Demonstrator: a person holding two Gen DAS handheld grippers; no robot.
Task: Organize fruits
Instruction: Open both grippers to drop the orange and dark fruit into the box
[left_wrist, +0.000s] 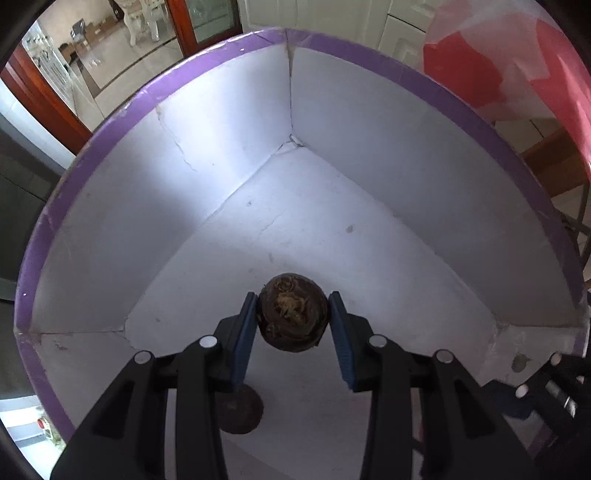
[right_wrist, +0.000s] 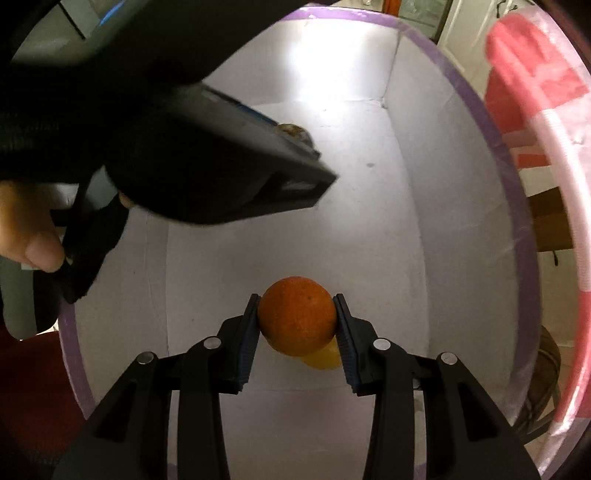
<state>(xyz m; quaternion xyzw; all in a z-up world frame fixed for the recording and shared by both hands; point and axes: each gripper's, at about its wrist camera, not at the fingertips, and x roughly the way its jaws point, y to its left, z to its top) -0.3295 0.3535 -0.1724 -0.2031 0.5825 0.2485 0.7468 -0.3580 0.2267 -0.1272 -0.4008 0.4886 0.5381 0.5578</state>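
Clearance below each held fruit governs the release. Left gripper (left_wrist: 293, 315) clamps a brown fruit (left_wrist: 291, 317) above the box (left_wrist: 369, 221) floor; a second brown fruit (left_wrist: 240, 411) lies at 7 o'clock. Right gripper (right_wrist: 297, 319) clamps an orange (right_wrist: 297, 315); a yellow fruit (right_wrist: 323, 356) lies beneath, at 5 o'clock.

Inside the box (left_wrist: 236, 122), near its middle floor, a dark fruit (left_wrist: 292, 316) is held between the left gripper (left_wrist: 293, 332) pads. Another dark fruit (left_wrist: 240, 411) lies beneath. An orange (right_wrist: 297, 317) is held over the floor beside the right wall, above a yellow fruit (right_wrist: 323, 356).
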